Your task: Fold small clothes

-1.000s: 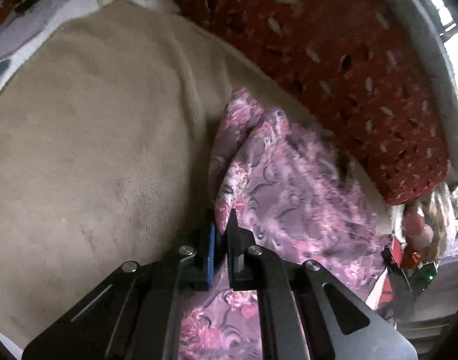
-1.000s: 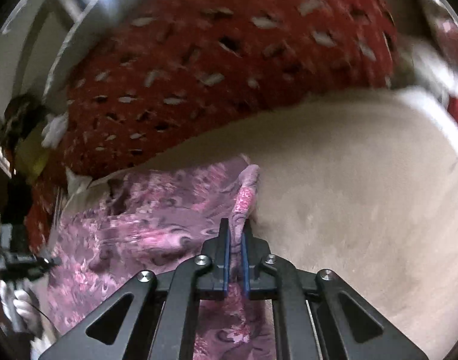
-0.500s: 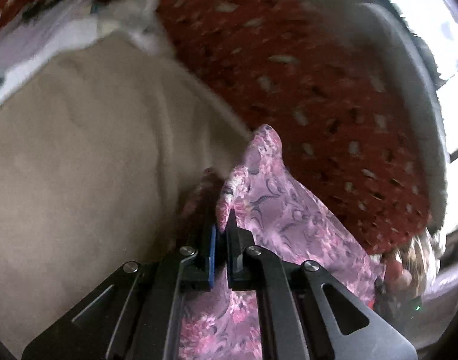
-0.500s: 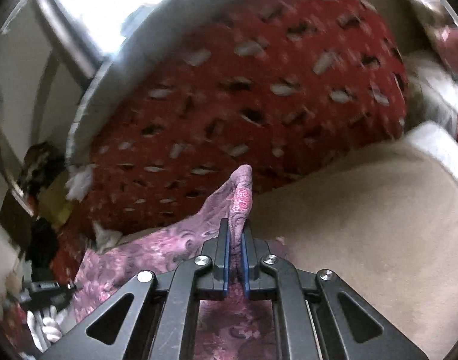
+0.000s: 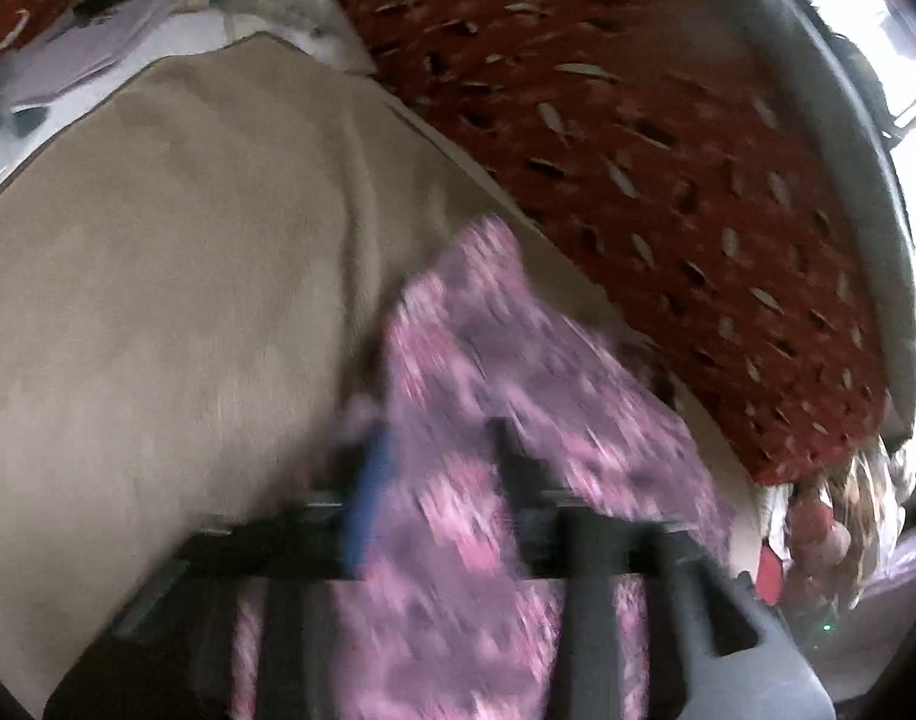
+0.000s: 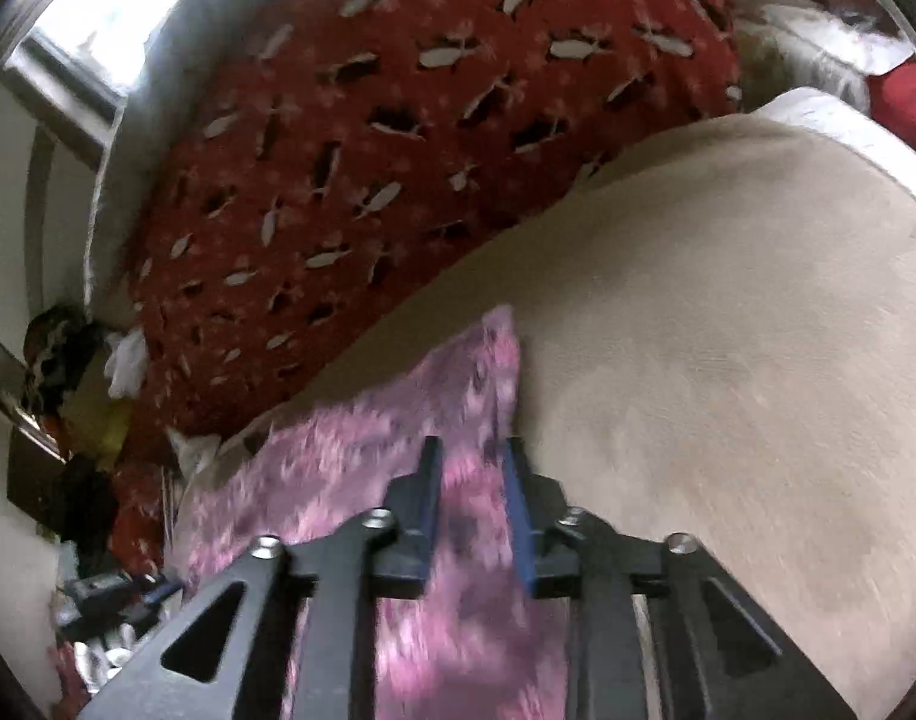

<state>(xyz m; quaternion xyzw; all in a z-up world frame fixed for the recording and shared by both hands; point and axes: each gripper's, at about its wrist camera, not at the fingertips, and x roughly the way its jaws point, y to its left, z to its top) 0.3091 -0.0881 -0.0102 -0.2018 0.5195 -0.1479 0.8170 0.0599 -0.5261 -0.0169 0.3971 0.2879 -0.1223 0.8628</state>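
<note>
A small pink and purple floral garment (image 5: 494, 396) lies on a beige blanket (image 5: 158, 276). It also shows in the right wrist view (image 6: 398, 450). My left gripper (image 5: 437, 450) is open, its jaws spread either side of the cloth's near edge. My right gripper (image 6: 471, 462) is open too, with the cloth lying loose between its jaws. Both views are blurred by motion.
A red patterned bedspread (image 5: 668, 138) rises behind the blanket, also in the right wrist view (image 6: 398, 138). White papers (image 5: 98, 54) lie at the far left. Clutter (image 6: 80, 420) sits beside the bed near a bright window (image 6: 92, 12).
Both grippers were shut on the garment's edge and lifted it. Now both have opened and let the cloth go, and it has dropped onto the blanket.
</note>
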